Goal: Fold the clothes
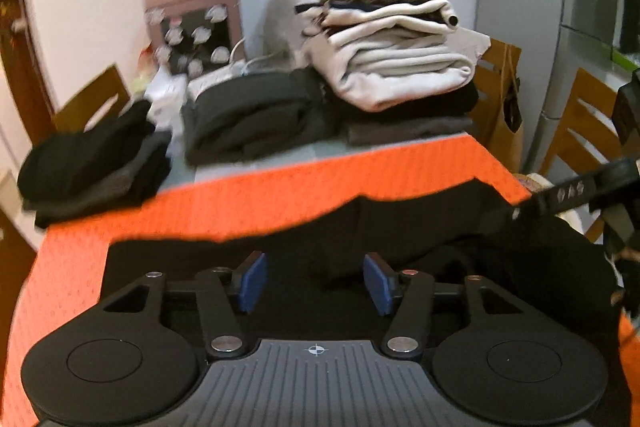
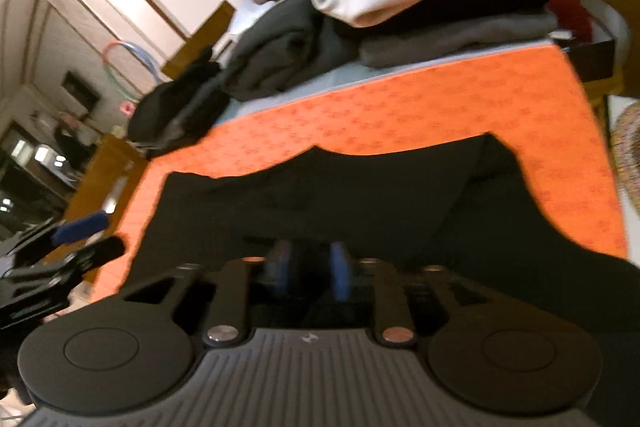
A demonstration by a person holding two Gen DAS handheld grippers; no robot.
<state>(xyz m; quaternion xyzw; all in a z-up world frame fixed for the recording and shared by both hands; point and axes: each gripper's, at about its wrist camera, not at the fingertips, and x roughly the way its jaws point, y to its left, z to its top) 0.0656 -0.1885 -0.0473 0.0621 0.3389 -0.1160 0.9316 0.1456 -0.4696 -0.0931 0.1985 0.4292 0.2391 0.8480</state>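
You are working over a black garment (image 1: 400, 239) that is lying partly spread on the orange cloth (image 1: 280, 195) covering the near end of the table (image 2: 348, 77). Its far edge is running wavy across the cloth, with one corner rising into a peak toward the right in the right wrist view.

Your left hand-held gripper (image 1: 315, 282) is hanging just above the near part of the garment, its blue pads standing well apart with nothing between them. Your right hand-held gripper (image 2: 310, 273) is standing partly open, the gap narrower; dark fabric is showing behind it, but the pads are not pressing on anything you can make out.

The garment is looking soft, limp and light, probably a knit that will sag and drag on the cloth rather than slide as one piece. You are likely best off pinching a single layer at each end of the near edge, so both corners lift evenly.

No containers are showing. Behind the cloth, folded piles are sitting on the table: a tall stack (image 1: 396, 67) with cream pieces over dark ones, a dark pile (image 1: 248, 123) beside it, and a black pile (image 1: 92, 167) at the left edge.
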